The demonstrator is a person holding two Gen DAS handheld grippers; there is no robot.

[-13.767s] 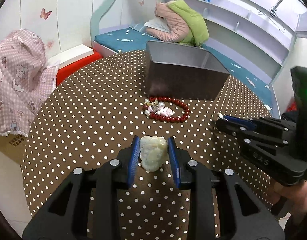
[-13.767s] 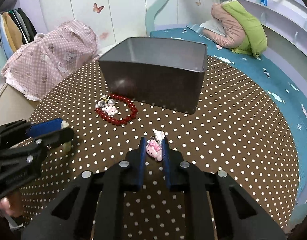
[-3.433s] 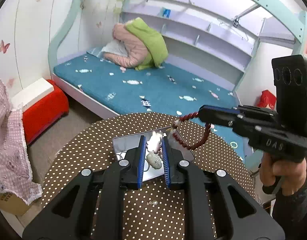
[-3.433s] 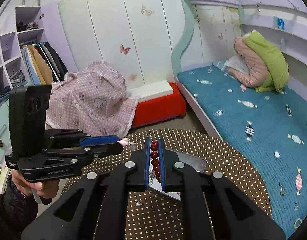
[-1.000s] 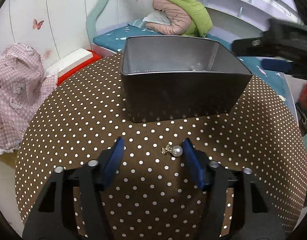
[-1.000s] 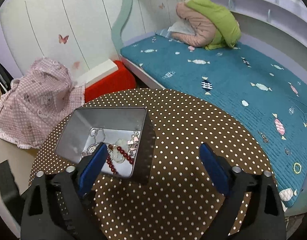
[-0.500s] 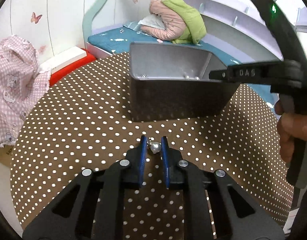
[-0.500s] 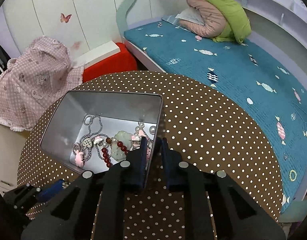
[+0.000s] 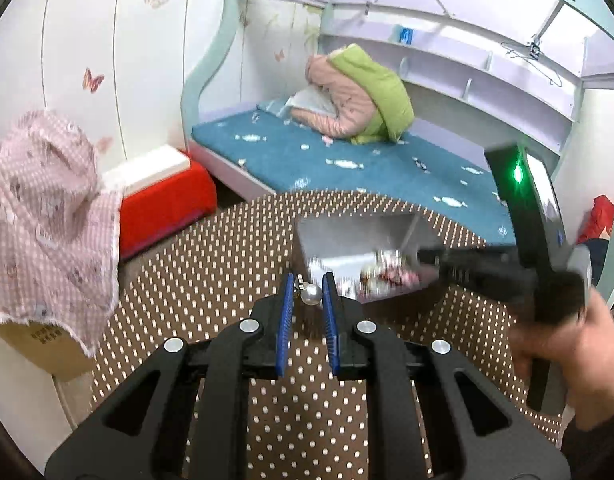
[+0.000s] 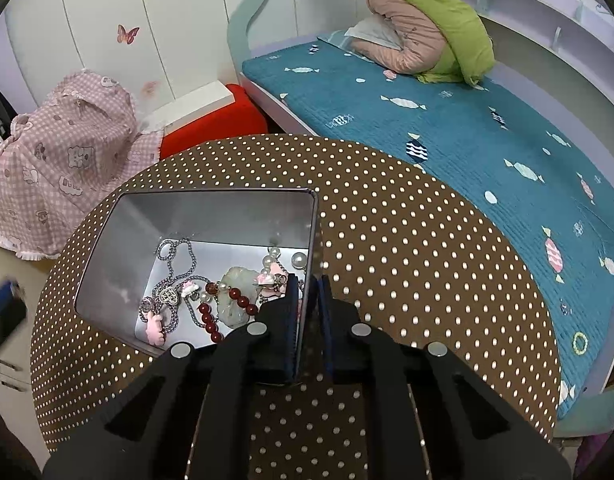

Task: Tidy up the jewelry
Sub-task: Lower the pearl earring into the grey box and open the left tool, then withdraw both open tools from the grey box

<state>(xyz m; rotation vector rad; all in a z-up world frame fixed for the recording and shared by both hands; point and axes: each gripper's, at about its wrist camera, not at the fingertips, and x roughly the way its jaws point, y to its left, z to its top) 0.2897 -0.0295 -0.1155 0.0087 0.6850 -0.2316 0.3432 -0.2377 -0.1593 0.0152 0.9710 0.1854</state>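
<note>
My left gripper (image 9: 308, 280) is shut on a pearl earring (image 9: 311, 294) and holds it above the table, just in front of the open metal tin (image 9: 347, 232). My right gripper (image 10: 308, 280) straddles the tin's (image 10: 211, 216) right wall, its jaws closing the last bit onto that wall. Inside the tin lie a silver chain (image 10: 171, 264), a red bead bracelet (image 10: 211, 320), a jade pendant (image 10: 235, 284), pink charms (image 10: 153, 326) and pearls. In the left wrist view the right gripper (image 9: 421, 256) shows blurred at the tin's right side, held by a hand (image 9: 563, 340).
The tin stands on a round table with a brown polka-dot cloth (image 10: 407, 260). Beyond it are a bed with a teal cover (image 10: 467, 128), a red box (image 10: 211, 120) and a pink checked cloth (image 10: 59, 160) at the left.
The left gripper closed on the pearl earring and lifted it off the table toward the tin. The right gripper went from wide open to shut on the tin's wall.
</note>
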